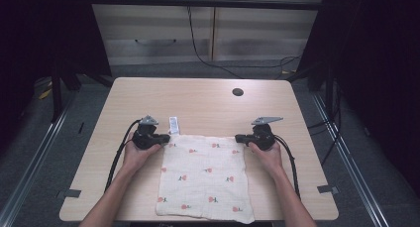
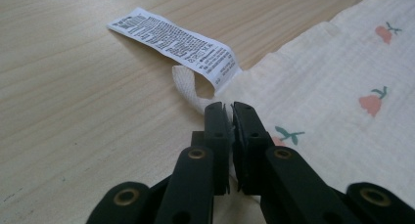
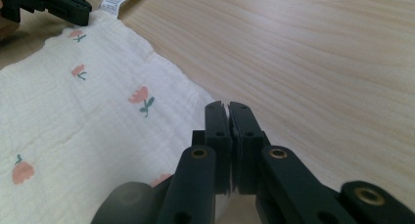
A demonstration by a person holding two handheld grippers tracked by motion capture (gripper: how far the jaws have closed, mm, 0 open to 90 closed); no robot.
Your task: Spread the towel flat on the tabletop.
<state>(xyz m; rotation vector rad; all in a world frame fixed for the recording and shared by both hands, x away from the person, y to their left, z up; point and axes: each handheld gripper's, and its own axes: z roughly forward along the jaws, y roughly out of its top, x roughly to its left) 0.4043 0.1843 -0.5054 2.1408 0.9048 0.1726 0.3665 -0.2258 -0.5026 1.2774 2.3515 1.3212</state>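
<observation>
Cloth (image 1: pixel 204 177) lies flat on the surface (image 1: pixel 208 103); left claw (image 1: pixel 166 138) pinches its far-left corner by the label (image 1: pixel 174 124), right claw (image 1: pixel 238 137) its far-right corner.

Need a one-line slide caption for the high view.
Both tongs, left and right, pinch the far corners of a flower-print cloth on the wooden table.

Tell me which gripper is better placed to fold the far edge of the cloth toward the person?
Neither alone, probably. The left gripper is shut on the cloth at its far left corner by the label; the right gripper is shut on the far right corner. Both should move together.
</observation>
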